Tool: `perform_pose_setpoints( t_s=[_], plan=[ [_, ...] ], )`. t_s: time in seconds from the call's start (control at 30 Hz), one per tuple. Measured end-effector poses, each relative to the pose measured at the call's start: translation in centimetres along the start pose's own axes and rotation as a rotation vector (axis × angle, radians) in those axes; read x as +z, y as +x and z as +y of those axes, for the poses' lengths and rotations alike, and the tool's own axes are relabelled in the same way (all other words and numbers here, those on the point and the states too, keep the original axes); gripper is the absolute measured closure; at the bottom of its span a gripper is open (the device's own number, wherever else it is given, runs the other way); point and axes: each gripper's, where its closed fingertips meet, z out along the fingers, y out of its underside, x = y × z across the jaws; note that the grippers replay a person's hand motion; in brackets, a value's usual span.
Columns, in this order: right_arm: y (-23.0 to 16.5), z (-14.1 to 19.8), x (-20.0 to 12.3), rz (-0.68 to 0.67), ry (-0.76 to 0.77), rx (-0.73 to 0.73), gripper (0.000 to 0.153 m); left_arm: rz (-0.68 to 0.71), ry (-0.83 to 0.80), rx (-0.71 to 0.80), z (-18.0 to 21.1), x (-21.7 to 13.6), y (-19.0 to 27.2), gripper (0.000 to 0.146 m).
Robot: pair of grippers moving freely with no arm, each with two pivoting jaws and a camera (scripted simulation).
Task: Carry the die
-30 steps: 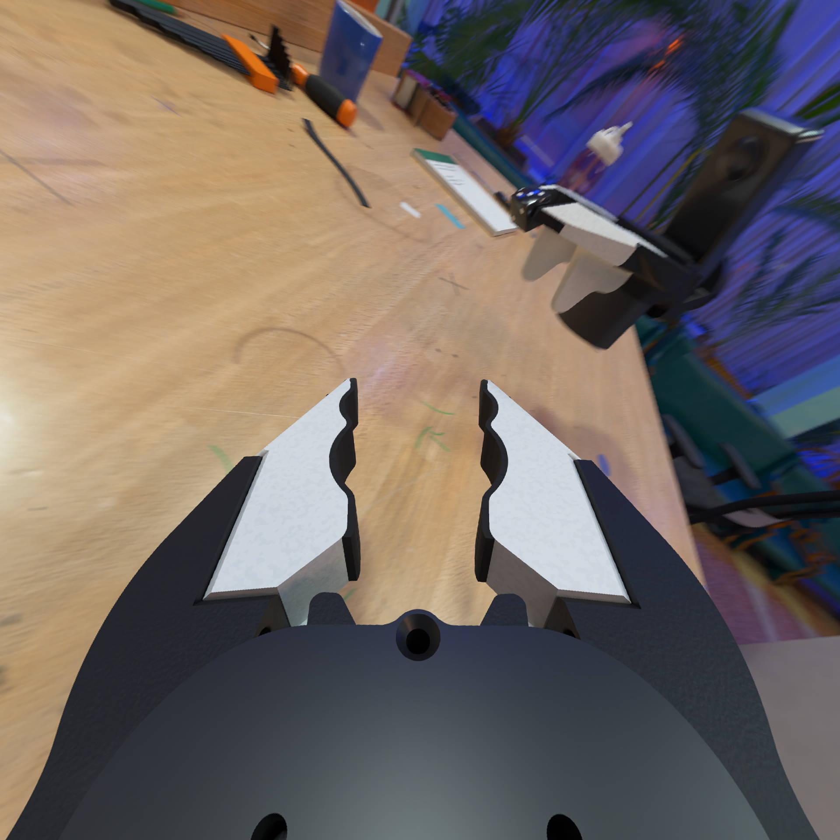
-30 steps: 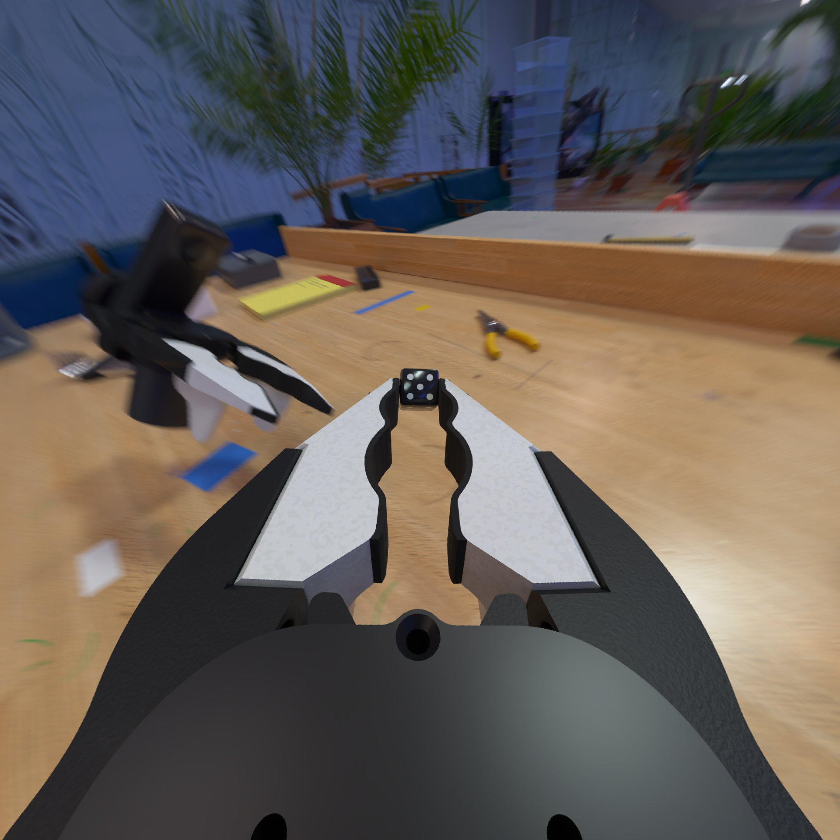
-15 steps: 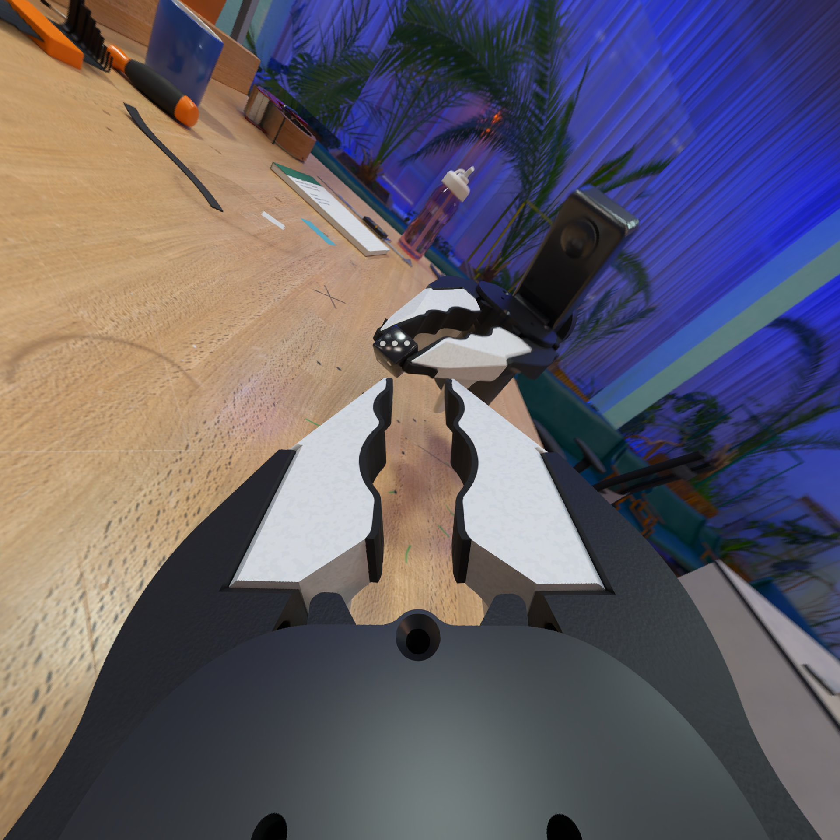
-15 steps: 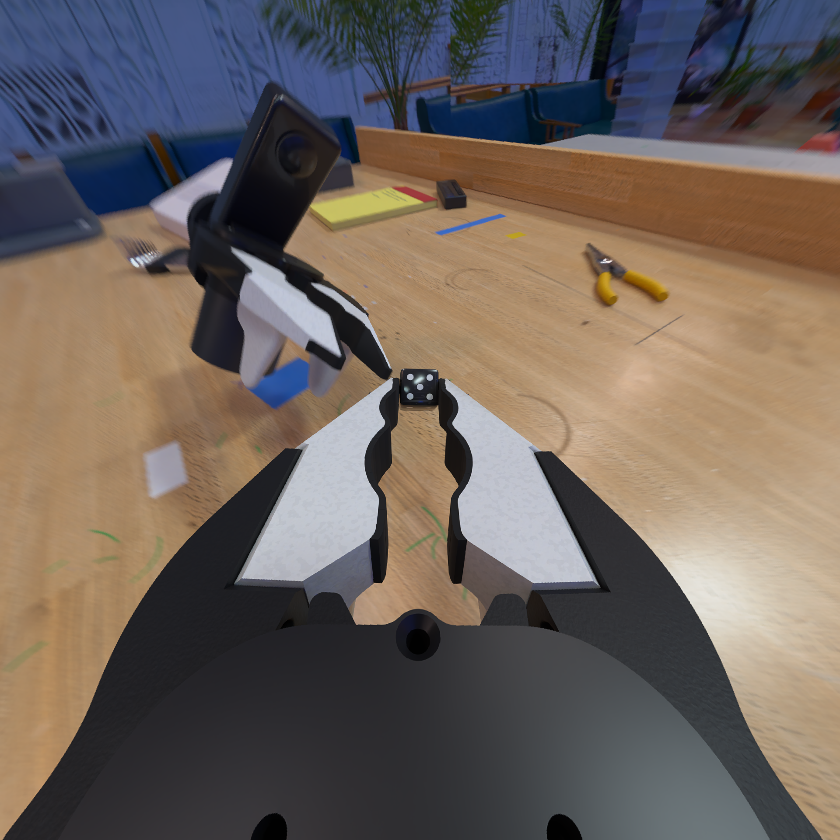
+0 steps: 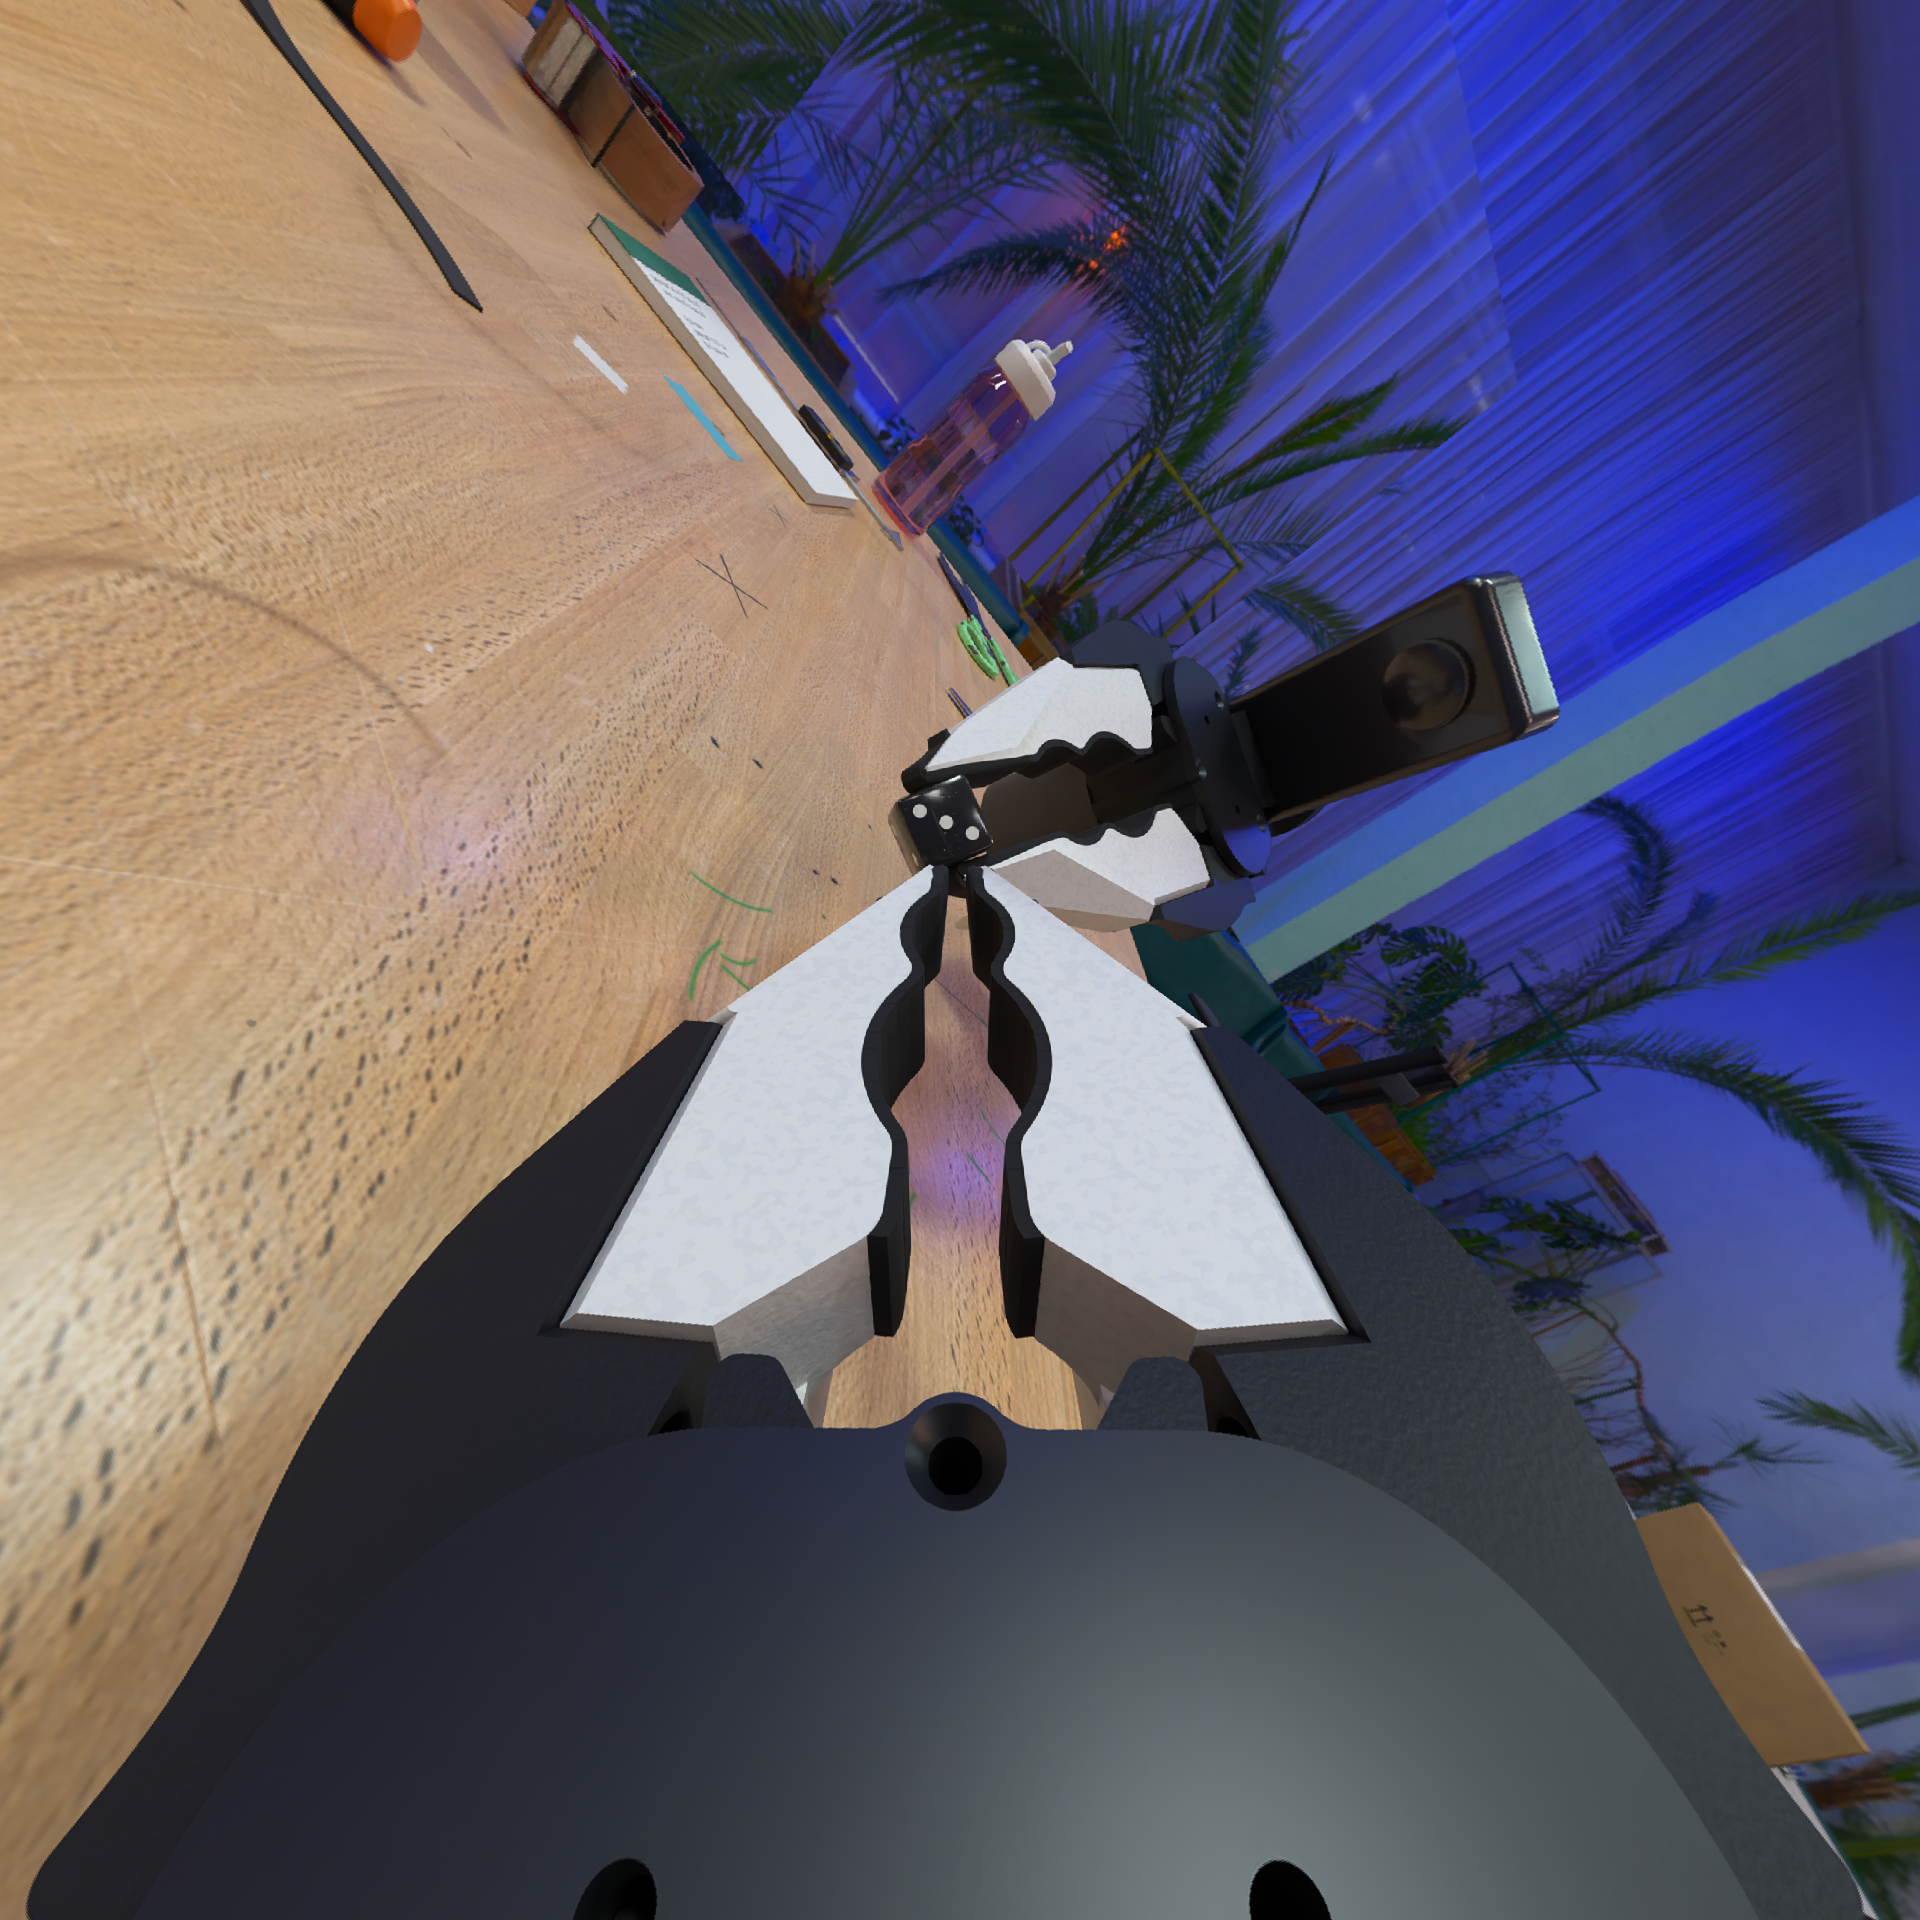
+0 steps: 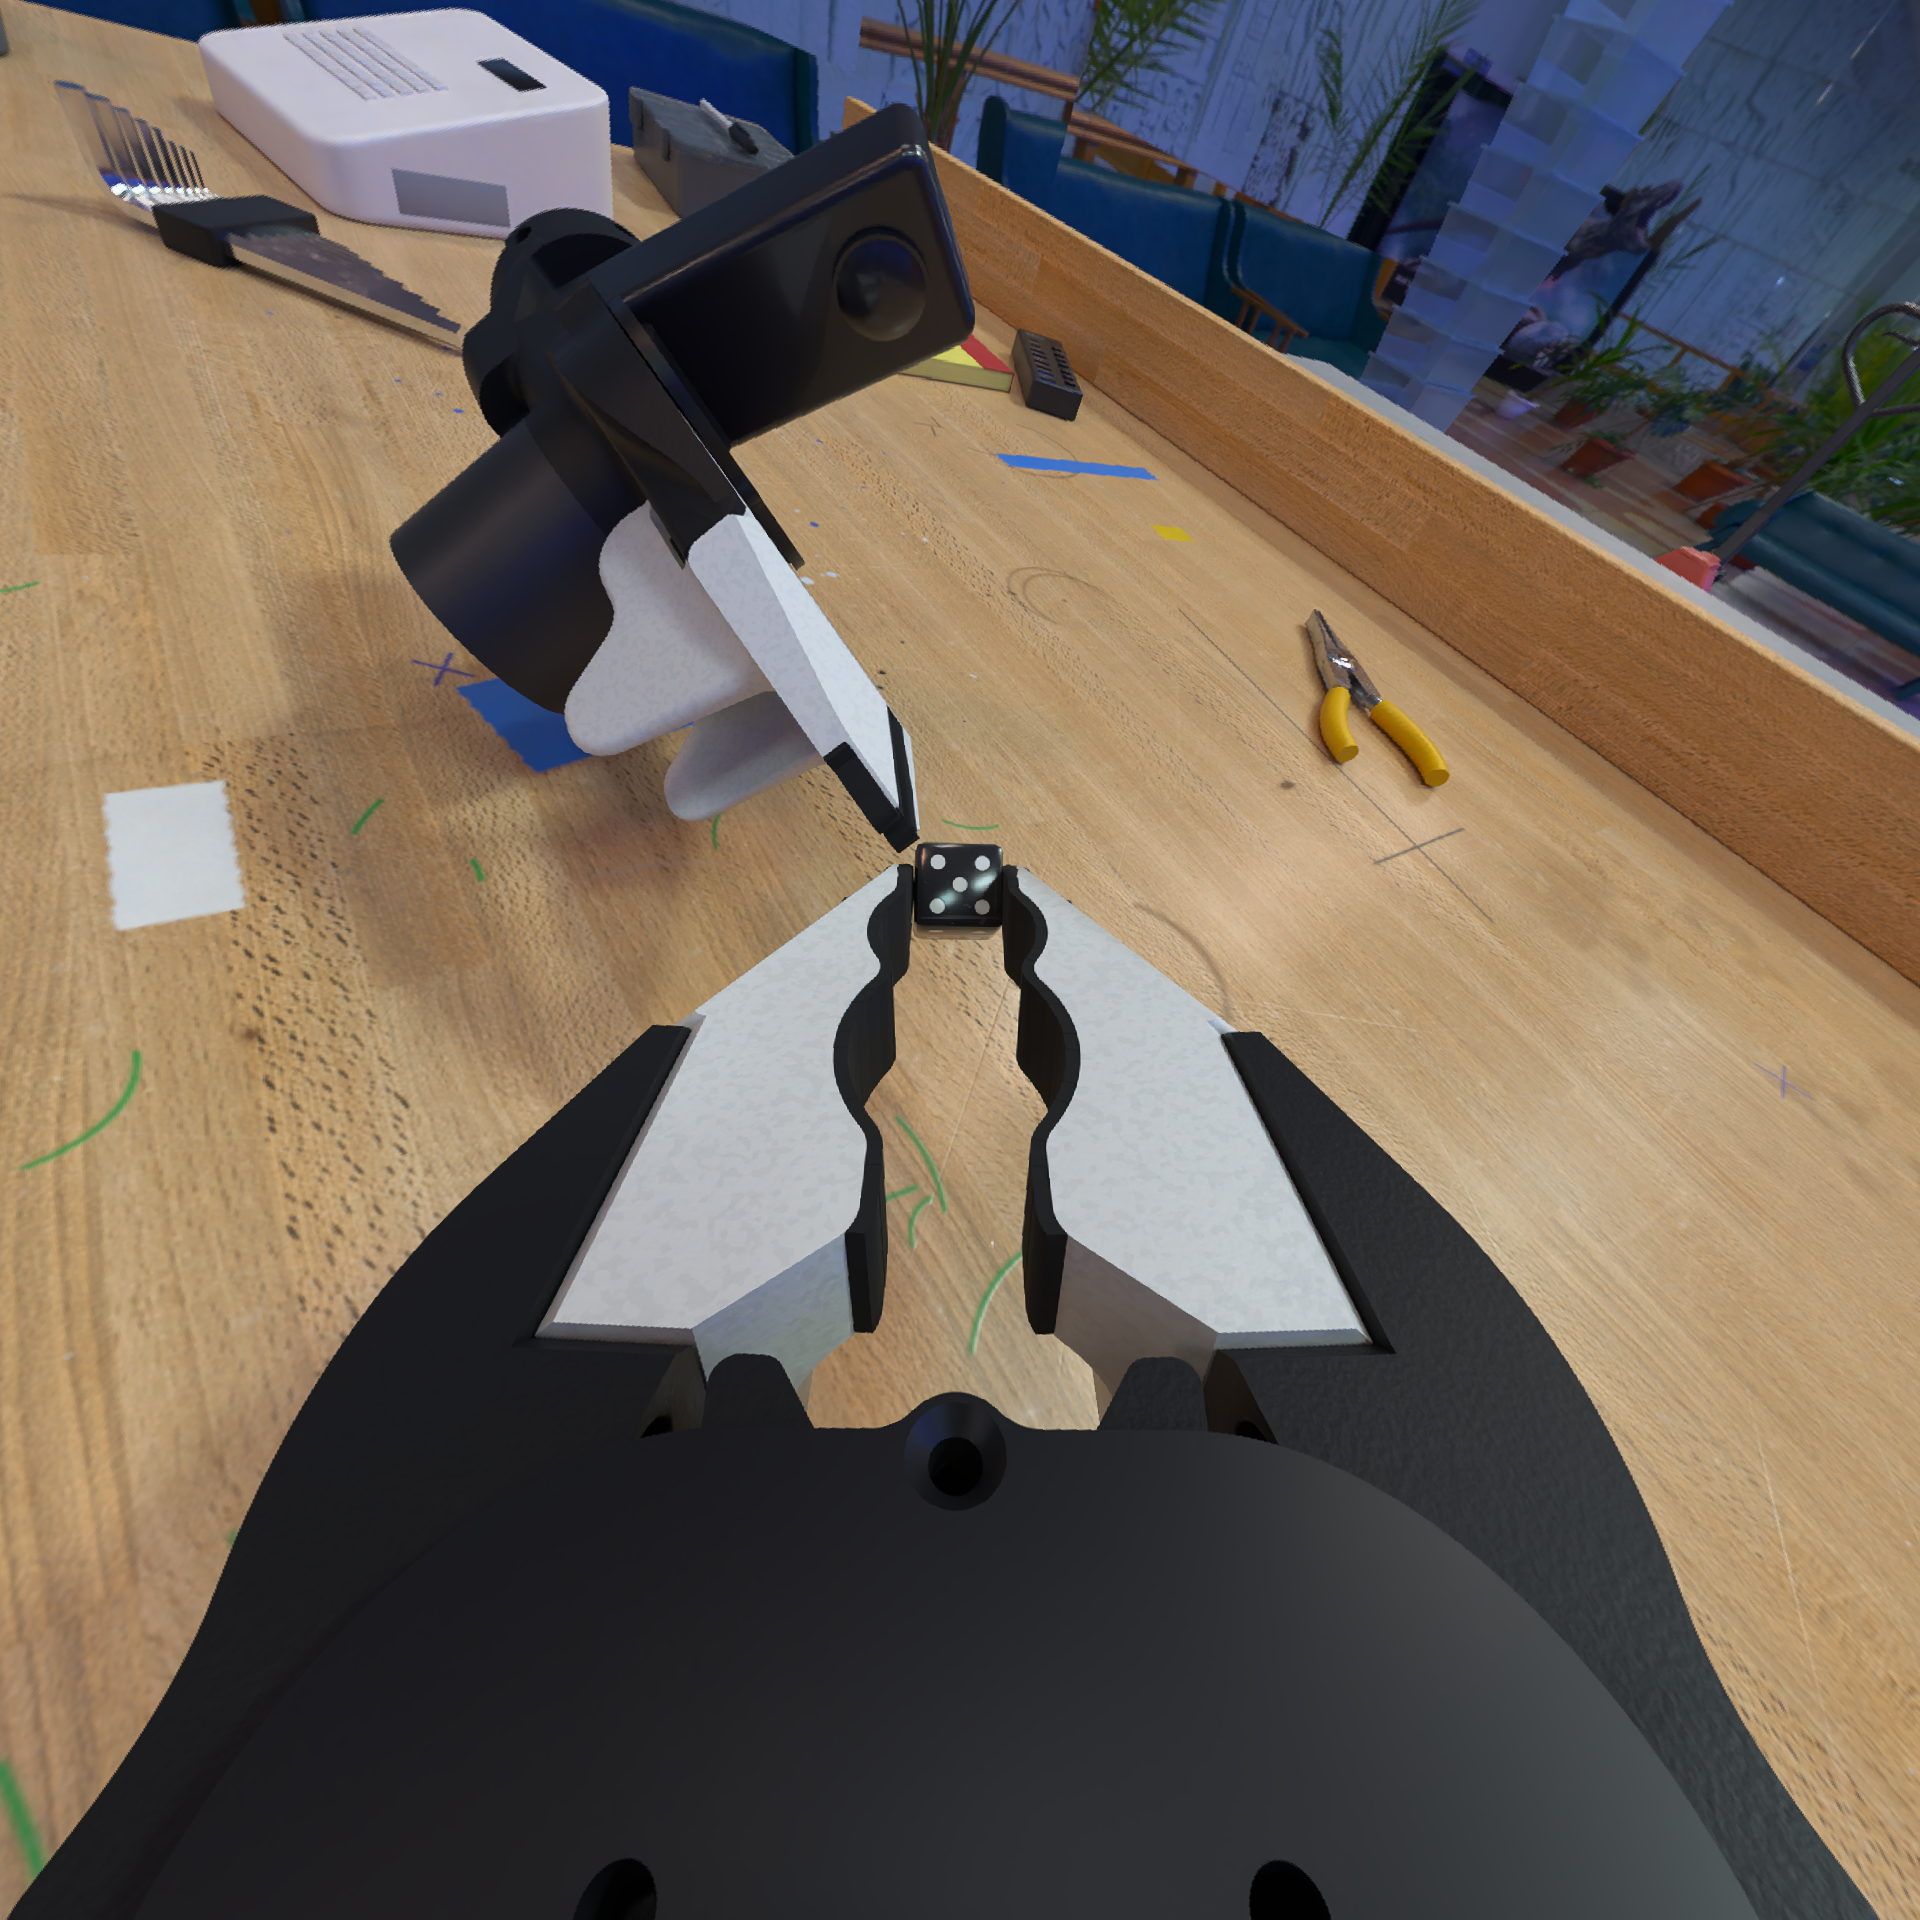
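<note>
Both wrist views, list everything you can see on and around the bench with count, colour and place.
Small black die with white pips: one, pinched at the right tool's tips.
Yellow-handled pliers: one, on the wooden bench, right of the die.
White box-shaped device: one, far left.
Set of metal blades in a black holder: one, beside the white device.
Blue tape strip: one, far centre.
White paper square: one, left.
Pink bottle with a white cap: one, at the bench edge.
Left tool: nearly closed, tips at the die, empty.
Right tool: closed on the die.
</note>
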Motion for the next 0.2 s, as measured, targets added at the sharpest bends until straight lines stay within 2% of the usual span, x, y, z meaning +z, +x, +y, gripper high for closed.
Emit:
perform_pose_setpoints(
  t_s=[0.2],
  plan=[
    [0.12, 0.21, 0.21, 0.021, 0.003, -0.039, 0.136, 0.012, 0.002, -0.052, 0.06, -0.05, -0.34, 0.144]
  ],
)
